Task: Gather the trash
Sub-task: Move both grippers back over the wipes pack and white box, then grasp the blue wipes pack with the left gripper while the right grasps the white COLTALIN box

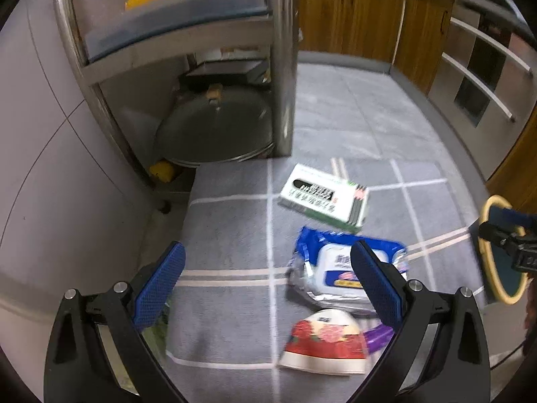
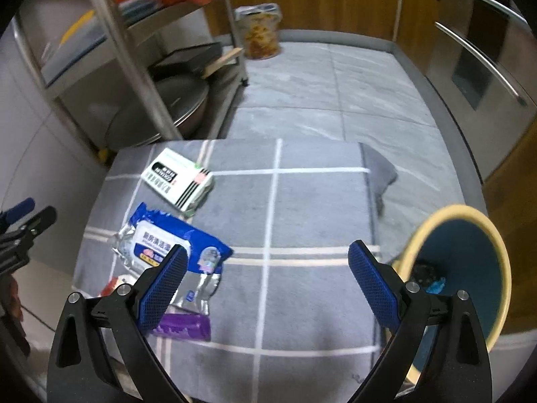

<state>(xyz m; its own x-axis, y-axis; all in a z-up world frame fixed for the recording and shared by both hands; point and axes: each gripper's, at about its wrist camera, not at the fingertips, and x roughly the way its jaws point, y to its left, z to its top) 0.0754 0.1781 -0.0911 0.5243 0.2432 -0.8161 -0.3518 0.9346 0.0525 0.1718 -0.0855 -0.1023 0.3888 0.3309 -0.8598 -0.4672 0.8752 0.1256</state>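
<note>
Wet-wipes pack [image 1: 339, 273], blue/silver pouch, crumpled, lies flat on the grey checked mat [image 1: 231, 235], twd the mat's left half as the right wrist cam sees it [image 2: 167, 252]. Its long axis runs roughly diagonal in the right cam, from upper left twd lower right.

Relation that counts: in the left wrist view the pack sits just ahead of the left gripper [image 1: 268, 285] and off to its right side, partly hidden behind the right-hand finger pad. So it's not centred btw the pads; the gripper would need to shift right, I'd judge, to straddle it. Left gripper is spread wide, nothing btw the pads.

Right gripper [image 2: 266, 278] also spread wide, empty; pack lies to its left, under/behind its left-hand pad. Left gripper looks the nearer of the two, tho it's close.

Other trash around the pack: white/green carton [image 1: 324, 196] beyond it, near but apart; a red-flowered paper cup [image 1: 324, 342] on the near side, just beside it; a purple wrapper [image 1: 377, 334] touching or tucked under the pack's near end, can't tell which.

Bin [image 2: 470, 278], yellow rim, blue inside, some dark stuff already in it, stands off the mat's right edge, just beside the right gripper. So pack and bin are on opposite sides of the mat.

Metal shelf rack [image 1: 282, 67] w/ pan lid behind, out of the way.
</note>
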